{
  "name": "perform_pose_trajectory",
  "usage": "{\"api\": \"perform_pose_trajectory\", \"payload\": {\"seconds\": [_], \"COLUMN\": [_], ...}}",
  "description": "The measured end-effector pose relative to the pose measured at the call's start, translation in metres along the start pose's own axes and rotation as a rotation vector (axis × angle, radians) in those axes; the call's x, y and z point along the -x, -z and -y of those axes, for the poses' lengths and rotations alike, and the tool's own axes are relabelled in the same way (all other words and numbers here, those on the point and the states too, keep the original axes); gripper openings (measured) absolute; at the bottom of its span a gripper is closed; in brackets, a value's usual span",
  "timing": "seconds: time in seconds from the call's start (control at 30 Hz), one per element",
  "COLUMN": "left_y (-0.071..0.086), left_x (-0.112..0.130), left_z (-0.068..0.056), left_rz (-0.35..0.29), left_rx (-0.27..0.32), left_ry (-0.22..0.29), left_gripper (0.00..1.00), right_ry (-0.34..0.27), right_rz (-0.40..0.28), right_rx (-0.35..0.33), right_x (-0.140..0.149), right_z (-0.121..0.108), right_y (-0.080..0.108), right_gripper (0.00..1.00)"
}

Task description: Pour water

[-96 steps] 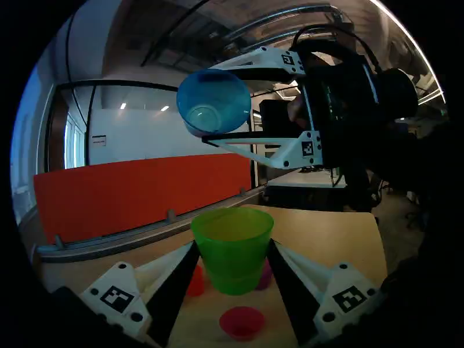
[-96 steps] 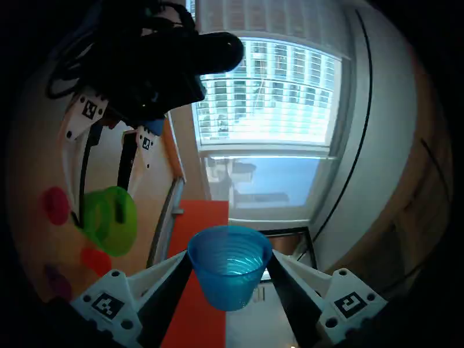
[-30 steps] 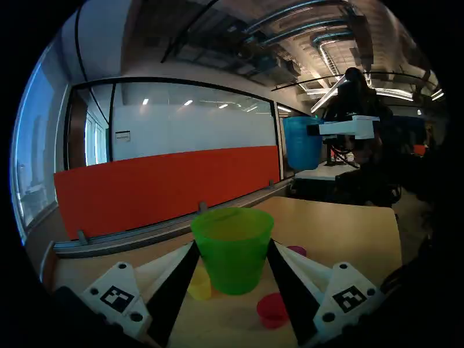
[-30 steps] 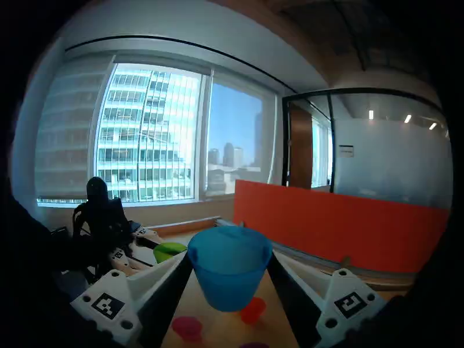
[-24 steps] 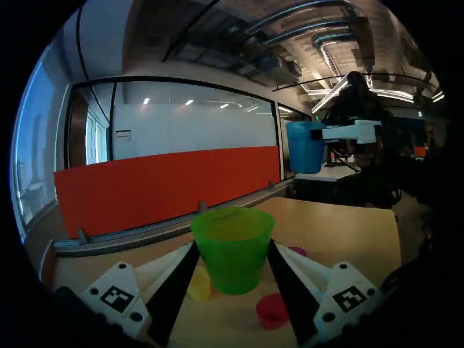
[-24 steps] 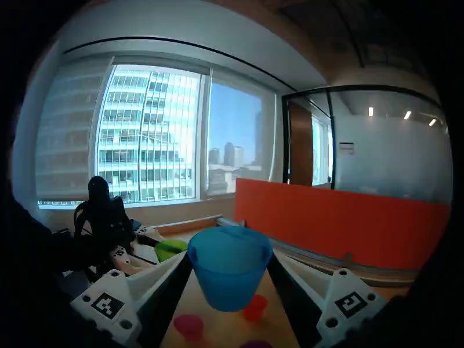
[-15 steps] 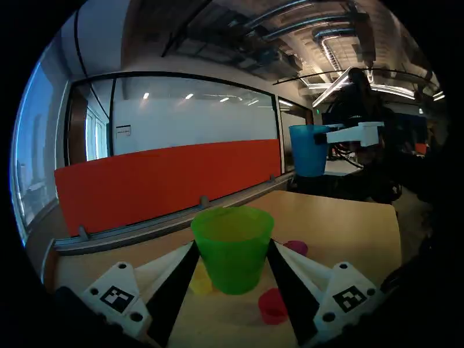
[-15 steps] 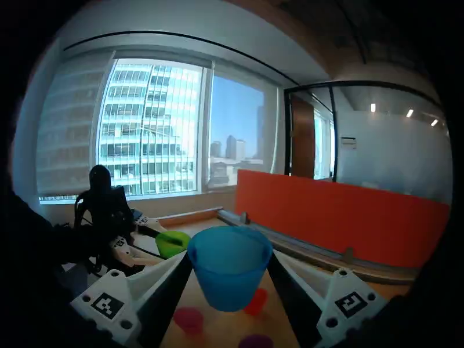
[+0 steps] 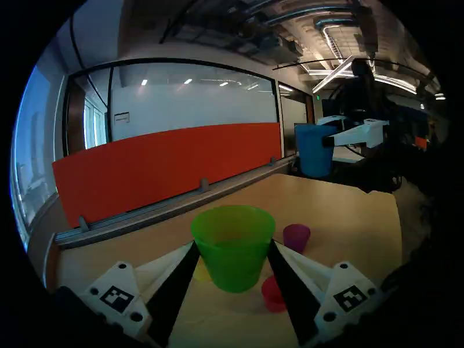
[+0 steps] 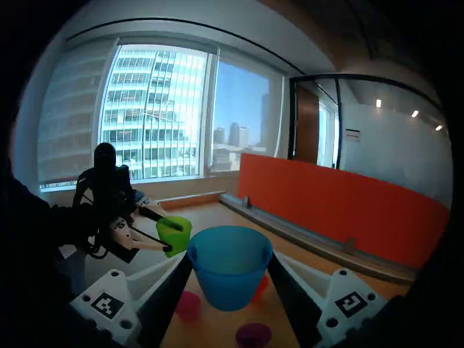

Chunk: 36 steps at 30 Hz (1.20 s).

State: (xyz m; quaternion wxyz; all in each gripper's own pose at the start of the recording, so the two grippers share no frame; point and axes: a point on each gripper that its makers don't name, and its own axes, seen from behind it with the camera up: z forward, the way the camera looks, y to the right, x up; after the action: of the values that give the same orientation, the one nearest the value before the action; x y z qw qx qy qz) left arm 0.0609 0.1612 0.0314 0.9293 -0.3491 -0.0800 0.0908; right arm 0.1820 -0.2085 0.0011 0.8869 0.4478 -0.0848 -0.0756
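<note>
**Two tapered plastic cups, each clamped in a tool**

The left tool (image 9: 233, 250) presses both fingers on a translucent green cup (image 9: 233, 261), round-rimmed and upright over the pale wooden bench (image 9: 342, 214); contact with the bench cannot be told. The right tool (image 10: 230, 264) clamps a glossy blue cup (image 10: 229, 275), well apart from the green cup. Just beside the green cup stand a purple cup (image 9: 296, 236), a red cup (image 9: 270, 293) and a yellow cup (image 9: 201, 271), the last two partly hidden. Liquid levels are indiscernible.

Orange partition (image 9: 168, 168), sunlit windows (image 10: 156, 116)
</note>
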Motion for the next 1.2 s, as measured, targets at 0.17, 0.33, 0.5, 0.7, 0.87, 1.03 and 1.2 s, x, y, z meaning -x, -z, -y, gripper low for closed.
{"api": "perform_pose_trajectory", "payload": {"seconds": [0.17, 0.33, 0.5, 0.7, 0.87, 1.03, 1.2], "left_y": [-0.002, -0.003, -0.005, -0.006, -0.007, -0.007, -0.006], "left_x": [0.008, 0.016, 0.026, 0.040, 0.049, 0.059, 0.069], "left_z": [-0.001, -0.001, 0.001, 0.004, 0.005, 0.008, 0.009], "left_rz": [0.032, 0.054, 0.082, 0.117, 0.134, 0.158, 0.179], "left_rx": [0.007, 0.009, 0.008, 0.010, 0.012, 0.012, 0.014], "left_ry": [-0.010, -0.009, -0.013, -0.008, -0.004, 0.002, 0.007], "left_gripper": [0.82, 0.82, 0.82, 0.82, 0.82, 0.83, 0.82], "right_ry": [-0.009, -0.014, -0.008, -0.001, 0.001, 0.000, 0.004], "right_rz": [0.033, 0.060, 0.093, 0.140, 0.159, 0.186, 0.219], "right_rx": [-0.014, -0.032, -0.050, -0.082, -0.100, -0.116, -0.126], "right_x": [0.015, 0.028, 0.044, 0.063, 0.073, 0.085, 0.101], "right_z": [0.002, 0.005, 0.007, 0.016, 0.019, 0.021, 0.024], "right_y": [-0.001, -0.003, -0.005, -0.008, -0.013, -0.018, -0.021], "right_gripper": [0.91, 0.91, 0.91, 0.91, 0.91, 0.91, 0.91]}}
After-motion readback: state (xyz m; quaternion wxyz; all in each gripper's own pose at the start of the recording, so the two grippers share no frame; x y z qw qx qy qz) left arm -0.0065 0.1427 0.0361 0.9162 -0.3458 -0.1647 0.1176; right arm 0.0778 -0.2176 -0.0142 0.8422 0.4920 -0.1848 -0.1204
